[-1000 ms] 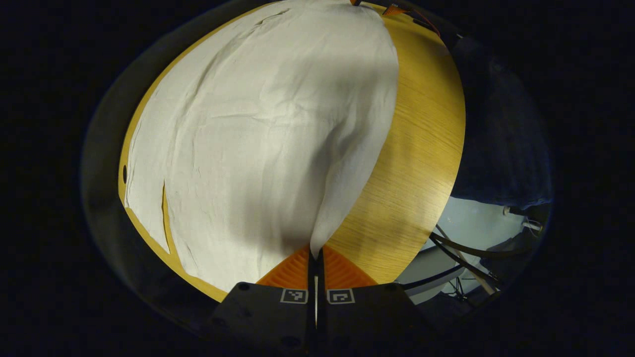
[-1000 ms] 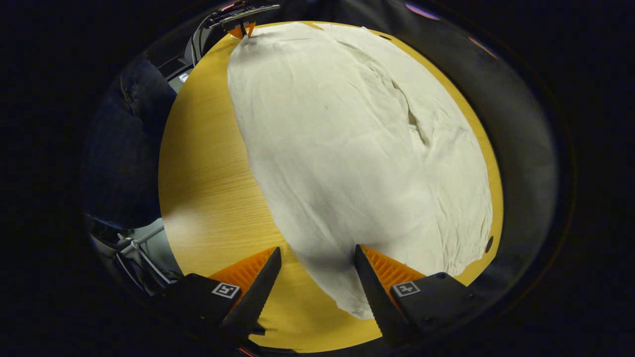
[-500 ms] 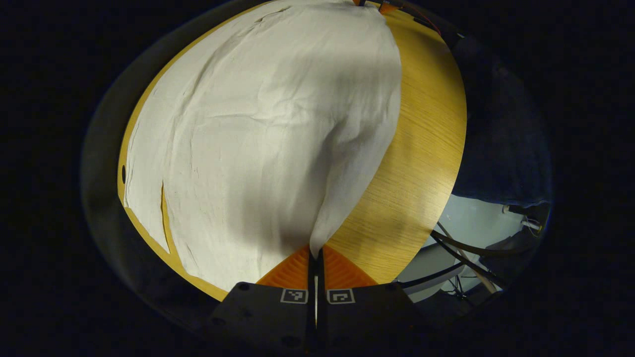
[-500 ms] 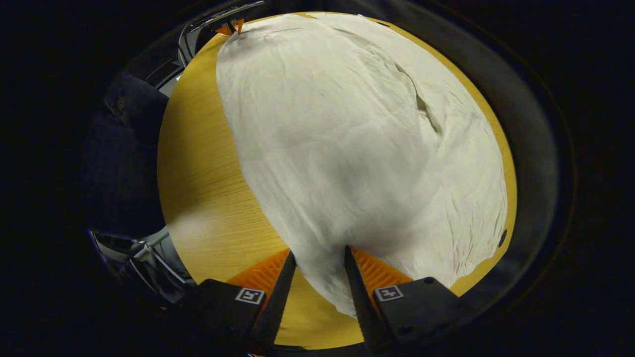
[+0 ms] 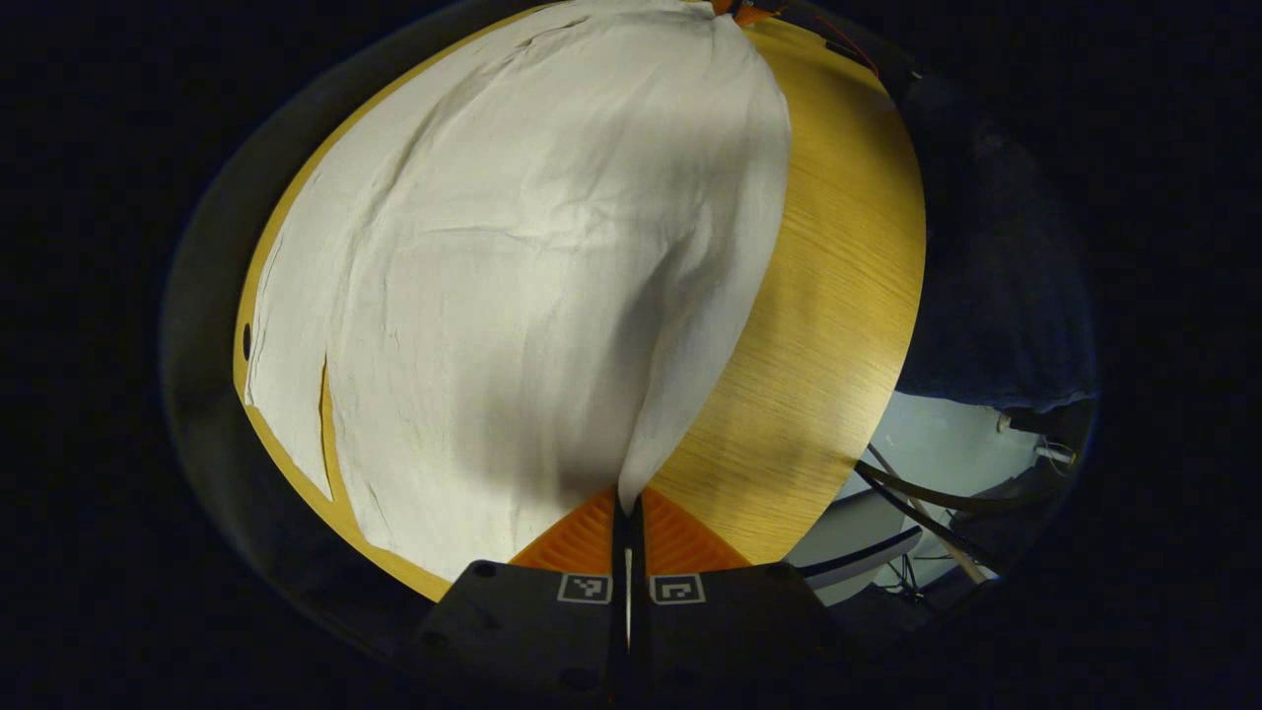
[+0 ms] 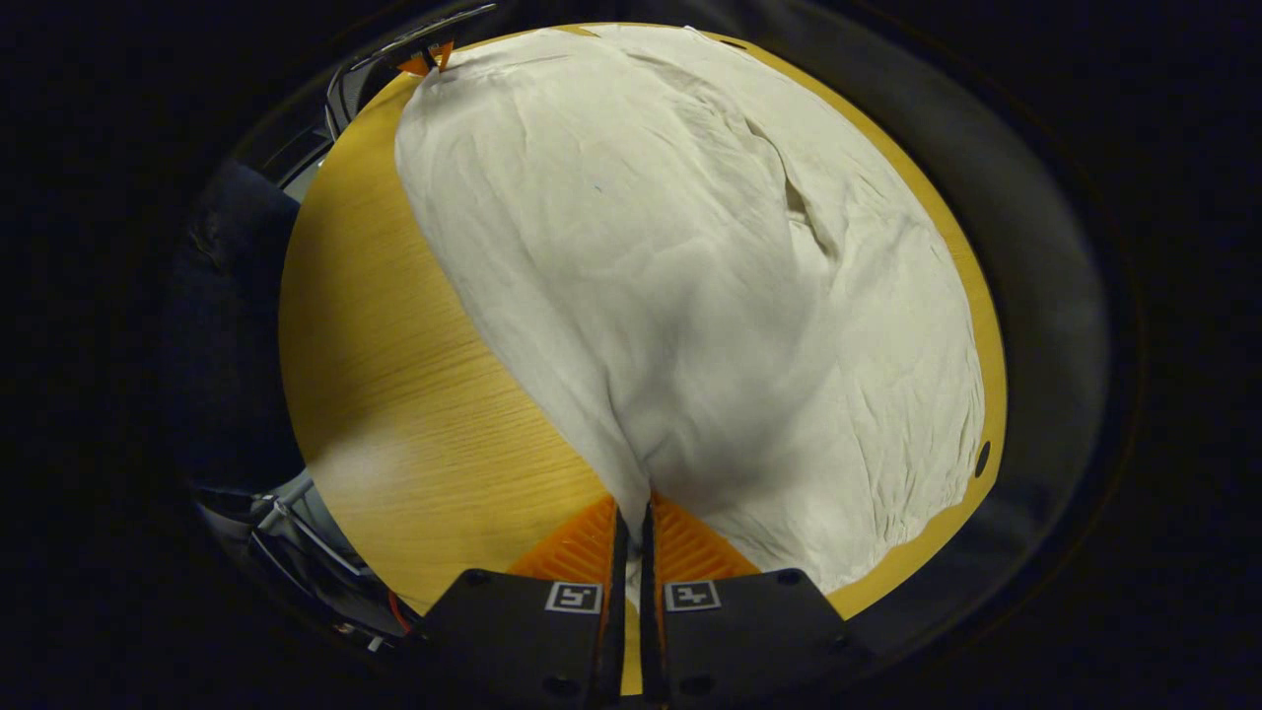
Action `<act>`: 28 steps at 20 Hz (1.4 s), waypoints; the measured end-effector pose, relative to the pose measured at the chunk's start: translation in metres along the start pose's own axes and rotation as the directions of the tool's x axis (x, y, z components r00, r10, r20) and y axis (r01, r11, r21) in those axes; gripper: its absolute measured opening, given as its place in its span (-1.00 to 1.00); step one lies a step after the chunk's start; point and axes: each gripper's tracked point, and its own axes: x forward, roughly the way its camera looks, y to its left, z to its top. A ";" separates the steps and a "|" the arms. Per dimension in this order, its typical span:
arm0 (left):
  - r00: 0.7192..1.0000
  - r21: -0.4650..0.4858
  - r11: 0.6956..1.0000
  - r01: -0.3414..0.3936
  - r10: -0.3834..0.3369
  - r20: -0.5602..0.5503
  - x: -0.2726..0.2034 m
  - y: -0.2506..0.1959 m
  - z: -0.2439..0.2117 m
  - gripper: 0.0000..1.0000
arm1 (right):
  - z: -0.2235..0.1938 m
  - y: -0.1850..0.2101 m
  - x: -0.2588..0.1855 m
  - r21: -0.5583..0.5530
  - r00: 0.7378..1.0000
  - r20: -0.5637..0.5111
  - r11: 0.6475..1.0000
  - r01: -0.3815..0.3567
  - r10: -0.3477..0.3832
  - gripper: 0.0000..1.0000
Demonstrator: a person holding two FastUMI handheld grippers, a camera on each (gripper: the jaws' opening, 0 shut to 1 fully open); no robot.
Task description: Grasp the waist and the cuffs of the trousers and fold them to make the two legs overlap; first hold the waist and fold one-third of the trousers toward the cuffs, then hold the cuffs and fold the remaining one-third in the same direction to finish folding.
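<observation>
Pale trousers (image 5: 513, 276) lie spread across a wooden table (image 5: 838, 296). The left gripper (image 5: 627, 508) and right gripper (image 6: 631, 518) each have jaws pinching the fabric's near edge.

both views low, facing across trousers (image 5: 513, 296).

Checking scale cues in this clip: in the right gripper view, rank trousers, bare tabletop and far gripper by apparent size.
1. trousers
2. tabletop
3. far gripper, tiny partly because it is farthest from the camera
</observation>
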 end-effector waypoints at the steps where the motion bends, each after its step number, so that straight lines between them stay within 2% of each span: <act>1: 1.000 -0.008 1.000 0.003 -0.003 0.003 0.000 0.000 0.001 -1.00 | 0.000 0.000 0.000 0.019 1.000 0.006 1.000 -0.005 0.005 -0.82; 3: 1.000 -0.014 1.000 0.007 -0.007 0.009 0.000 0.000 0.001 -1.00 | 0.001 -0.001 0.000 0.050 1.000 0.022 0.999 -0.009 0.008 -0.82; 6: 0.999 -0.061 0.998 0.001 0.001 0.034 0.000 0.001 0.001 -1.00 | 0.003 -0.007 0.000 0.137 0.998 0.049 0.990 0.024 -0.031 -0.88; 8: 0.995 -0.140 0.989 -0.050 0.062 0.080 -0.004 0.009 0.004 -1.00 | 0.004 -0.011 -0.004 0.218 0.994 0.075 0.974 0.066 -0.084 -0.88; 10: 0.979 -0.282 0.956 -0.086 0.134 0.153 -0.015 0.023 0.015 -1.00 | 0.007 -0.014 -0.014 0.310 0.982 0.100 0.943 0.121 -0.159 -0.91; 12: 0.949 -0.432 0.893 -0.127 0.235 0.208 -0.032 0.050 0.026 -1.00 | 0.014 -0.027 -0.029 0.416 0.962 0.128 0.894 0.168 -0.240 -0.89; 14: 0.916 -0.553 0.817 -0.163 0.334 0.224 -0.052 0.082 0.038 -1.00 | 0.026 -0.051 -0.045 0.539 0.933 0.151 0.819 0.199 -0.326 -0.89; 16: 0.863 -0.629 0.745 -0.222 0.451 0.230 -0.071 0.126 0.053 -1.00 | 0.048 -0.082 -0.068 0.675 0.891 0.180 0.711 0.196 -0.416 -0.89; 18: 0.811 -0.714 0.658 -0.241 0.540 0.224 -0.089 0.172 0.072 -1.00 | 0.075 -0.117 -0.091 0.786 0.847 0.208 0.599 0.154 -0.490 -0.89; 20: 0.750 -0.785 0.575 -0.230 0.619 0.234 -0.109 0.223 0.102 -1.00 | 0.088 -0.150 -0.115 0.839 0.802 0.216 0.525 0.139 -0.557 -0.89; 23: 0.655 -0.847 0.481 -0.228 0.719 0.232 -0.144 0.306 0.149 -1.00 | 0.118 -0.194 -0.138 0.880 0.734 0.224 0.456 0.130 -0.642 -0.89; 25: 0.610 -0.879 0.433 -0.201 0.757 0.234 -0.163 0.360 0.182 -1.00 | 0.132 -0.226 -0.146 0.898 0.700 0.227 0.424 0.120 -0.678 -0.89; 26: 0.594 -0.893 0.411 -0.184 0.770 0.232 -0.198 0.400 0.175 -1.00 | 0.139 -0.243 -0.147 0.905 0.688 0.227 0.411 0.113 -0.689 -0.89; 27: 0.581 -0.903 0.395 -0.170 0.780 0.232 -0.196 0.399 0.172 -1.00 | 0.148 -0.258 -0.145 0.911 0.677 0.229 0.399 0.104 -0.700 -0.91; 28: 0.571 -0.912 0.377 -0.162 0.790 0.225 -0.178 0.392 0.190 -1.00 | 0.155 -0.271 -0.145 0.917 0.667 0.229 0.387 0.096 -0.709 -0.91</act>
